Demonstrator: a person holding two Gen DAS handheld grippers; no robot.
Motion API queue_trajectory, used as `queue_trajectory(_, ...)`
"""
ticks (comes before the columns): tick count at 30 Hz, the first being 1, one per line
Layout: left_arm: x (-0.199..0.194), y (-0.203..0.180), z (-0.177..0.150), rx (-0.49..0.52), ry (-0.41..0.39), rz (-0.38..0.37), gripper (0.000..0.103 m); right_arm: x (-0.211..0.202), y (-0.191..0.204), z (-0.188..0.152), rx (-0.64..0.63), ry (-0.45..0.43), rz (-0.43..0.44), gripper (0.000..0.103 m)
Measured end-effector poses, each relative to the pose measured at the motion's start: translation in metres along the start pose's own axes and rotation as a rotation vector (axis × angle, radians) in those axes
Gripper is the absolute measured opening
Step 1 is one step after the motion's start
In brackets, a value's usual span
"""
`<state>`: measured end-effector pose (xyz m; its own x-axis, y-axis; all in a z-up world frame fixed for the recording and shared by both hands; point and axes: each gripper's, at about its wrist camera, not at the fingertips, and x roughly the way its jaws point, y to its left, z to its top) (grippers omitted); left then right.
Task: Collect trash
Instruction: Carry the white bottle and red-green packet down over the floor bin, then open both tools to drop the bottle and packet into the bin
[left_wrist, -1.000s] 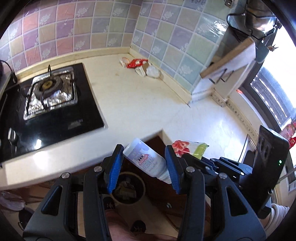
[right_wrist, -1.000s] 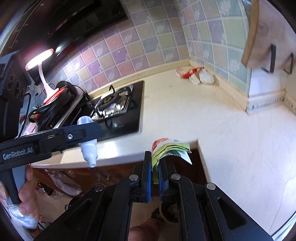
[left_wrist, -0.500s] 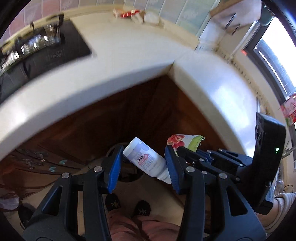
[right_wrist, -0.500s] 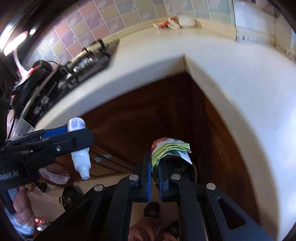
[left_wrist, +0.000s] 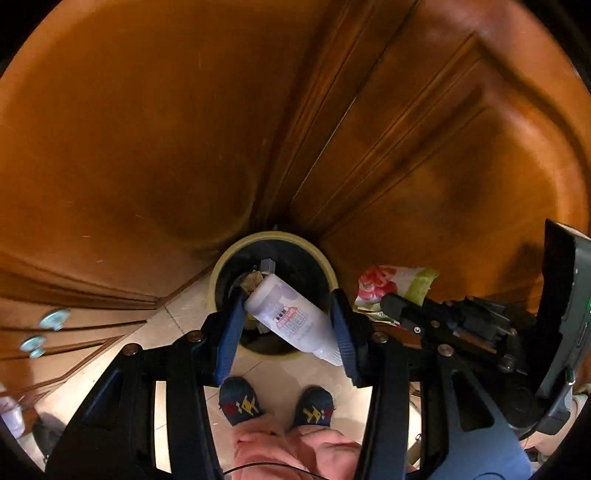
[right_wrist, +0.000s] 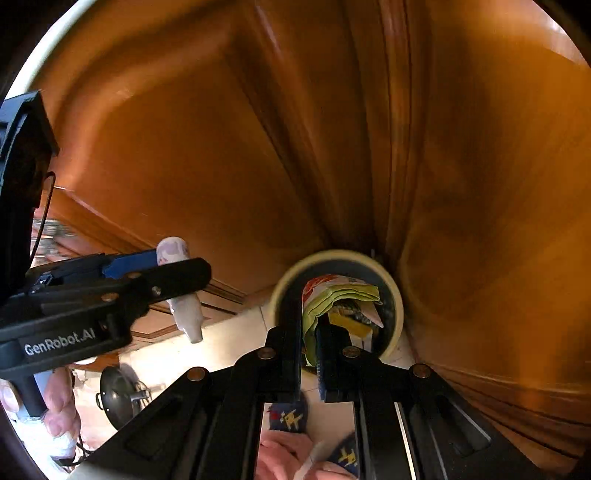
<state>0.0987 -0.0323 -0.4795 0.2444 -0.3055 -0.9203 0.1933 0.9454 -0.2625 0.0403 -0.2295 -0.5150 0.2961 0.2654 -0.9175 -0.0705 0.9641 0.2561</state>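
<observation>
My left gripper (left_wrist: 286, 325) is shut on a small white plastic bottle (left_wrist: 291, 319) and holds it over a round cream-rimmed trash bin (left_wrist: 218, 273) on the floor. The bin has trash inside. My right gripper (right_wrist: 310, 339) is shut on a folded red, white and green snack wrapper (right_wrist: 341, 295) and holds it over the same bin (right_wrist: 397, 299). The wrapper also shows in the left wrist view (left_wrist: 391, 280), right of the bottle. The left gripper with the bottle (right_wrist: 179, 291) shows at the left of the right wrist view.
Brown wooden cabinet doors (left_wrist: 184, 129) meet in a corner behind the bin. The floor is pale tile (left_wrist: 177, 317). The person's feet in dark socks (left_wrist: 240, 404) stand just before the bin. A dark pan (right_wrist: 118, 389) lies on the floor at the left.
Both grippers have swung down from the countertop to the floor and now point at the trash bin. Each still holds its item. The counter and stove have left the view.
</observation>
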Motion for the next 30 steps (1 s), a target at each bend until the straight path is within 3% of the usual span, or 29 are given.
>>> queue_trajectory(5, 0.053, 0.011, 0.004, 0.029, 0.027, -0.014, 0.043, 0.056, -0.024, -0.006, 0.034, 0.034, -0.010, 0.006)
queue_trajectory(9, 0.082, 0.010, 0.005, 0.053, 0.060, 0.005, 0.044, 0.092, -0.036, 0.000, 0.052, 0.052, -0.023, 0.018)
queue_trajectory(11, 0.093, 0.010, 0.005, 0.061, 0.079, 0.018, 0.054, 0.105, -0.038, 0.006, 0.062, 0.064, -0.021, 0.026)
queue_trajectory(12, 0.096, 0.010, 0.004, 0.063, 0.085, 0.022, 0.065, 0.109, -0.038, 0.007, 0.065, 0.067, -0.022, 0.029)
queue_trajectory(16, 0.099, 0.015, 0.004, 0.055, 0.087, 0.033, 0.072, 0.118, -0.040, 0.011, 0.076, 0.080, -0.024, 0.034)
queue_trajectory(23, 0.087, 0.019, 0.006, 0.046, 0.084, 0.053, 0.073, 0.116, -0.035, 0.014, 0.070, 0.094, -0.041, 0.035)
queue_trajectory(30, 0.048, 0.012, 0.004, 0.027, 0.080, 0.070, 0.073, 0.091, -0.028, 0.016, 0.086, 0.099, -0.052, 0.035)
